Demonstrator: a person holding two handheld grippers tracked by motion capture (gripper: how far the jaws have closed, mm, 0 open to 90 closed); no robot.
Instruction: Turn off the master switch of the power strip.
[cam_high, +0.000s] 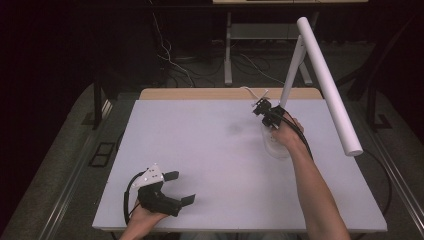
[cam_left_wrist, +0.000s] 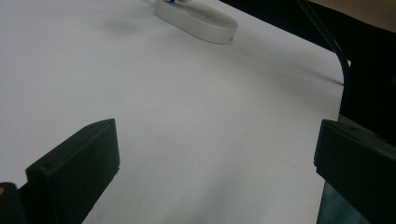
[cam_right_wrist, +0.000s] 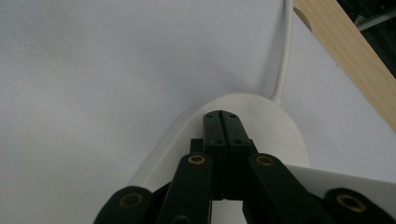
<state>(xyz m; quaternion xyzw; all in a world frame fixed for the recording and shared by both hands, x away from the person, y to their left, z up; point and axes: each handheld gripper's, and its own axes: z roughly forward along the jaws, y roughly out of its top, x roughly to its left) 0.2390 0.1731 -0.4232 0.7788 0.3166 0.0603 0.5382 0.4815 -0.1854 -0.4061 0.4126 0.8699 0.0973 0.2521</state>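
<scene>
The right tool (cam_right_wrist: 222, 122), jaws pressed together, hovers over the desk lamp's base (cam_right_wrist: 280, 126) at two o'clock on the surface (cam_high: 200, 150). Press straight down, gently. The left tool (cam_high: 175, 187) rests spread at seven o'clock.

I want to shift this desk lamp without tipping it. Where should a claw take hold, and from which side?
Probably low on the slanted stem of the lamp, just above its oval base. The base looks too wide and flat to pinch, and the long head overhangs right, so a high grip would lever it. Come in from the near side, jaws closing across the stem.
</scene>
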